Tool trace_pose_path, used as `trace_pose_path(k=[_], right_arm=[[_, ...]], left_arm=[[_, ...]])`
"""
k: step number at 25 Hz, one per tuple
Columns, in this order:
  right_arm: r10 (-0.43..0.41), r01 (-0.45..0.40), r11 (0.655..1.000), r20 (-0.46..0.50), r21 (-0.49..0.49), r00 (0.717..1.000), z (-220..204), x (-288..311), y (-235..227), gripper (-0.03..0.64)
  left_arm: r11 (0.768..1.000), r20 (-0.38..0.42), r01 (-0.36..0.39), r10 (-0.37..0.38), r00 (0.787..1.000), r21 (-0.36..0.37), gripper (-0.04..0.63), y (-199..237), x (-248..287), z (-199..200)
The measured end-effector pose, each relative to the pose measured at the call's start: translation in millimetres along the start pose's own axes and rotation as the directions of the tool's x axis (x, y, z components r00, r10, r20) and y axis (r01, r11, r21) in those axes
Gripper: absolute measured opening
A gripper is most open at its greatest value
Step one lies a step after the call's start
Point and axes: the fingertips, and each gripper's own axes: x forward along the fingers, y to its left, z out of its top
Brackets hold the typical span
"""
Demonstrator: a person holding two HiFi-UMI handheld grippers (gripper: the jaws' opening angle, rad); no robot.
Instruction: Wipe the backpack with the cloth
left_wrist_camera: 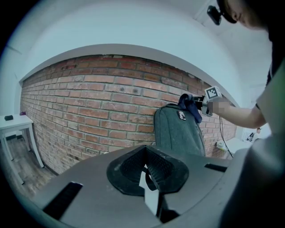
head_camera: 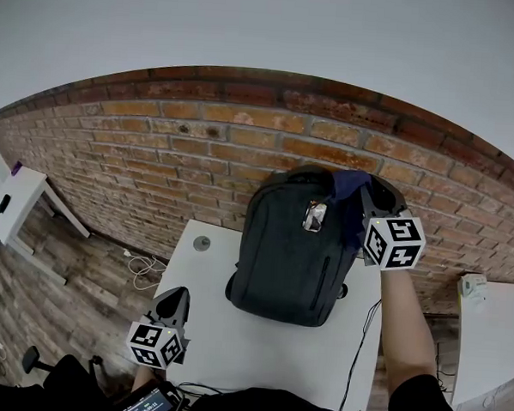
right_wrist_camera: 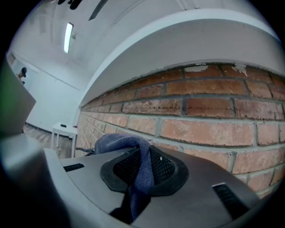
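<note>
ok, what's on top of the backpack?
A dark blue cloth, clamped in the right gripper, drapes over the top corner of the backpack. The fabric under the cloth is covered; the metal tag below shows.

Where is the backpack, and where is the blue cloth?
backpack (head_camera: 284,262): head view, middle of its front panel.
cloth (right_wrist_camera: 141,171): right gripper view, the strip pinched between the jaws.

No words, brands or numbers can be read anywhere. The small shiny silver badge on the dark grey fabric backpack and the lit screen of the dark handheld device at the bottom edge are too small to read. The white marker cube low at left and its twin cube at upper right carry black-and-white square code patterns, not letters.
</note>
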Motion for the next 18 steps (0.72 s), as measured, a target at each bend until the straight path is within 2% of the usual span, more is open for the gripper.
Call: trace_pose_path(k=[10, 18], right_arm=[[-0.047, 0.032, 0.991, -0.112, -0.131, 0.993, -48, 9, -9, 0.048], [-0.062, 0.043, 0.991, -0.143, -0.126, 0.988, -66, 5, -22, 0.048]], left_arm=[[1.000, -0.027, 0.013, -0.013, 1.000, -0.001, -0.003, -2, 10, -6], [1.000, -0.040, 0.024, -0.024, 0.999, 0.004, -0.003, -7, 18, -9]])
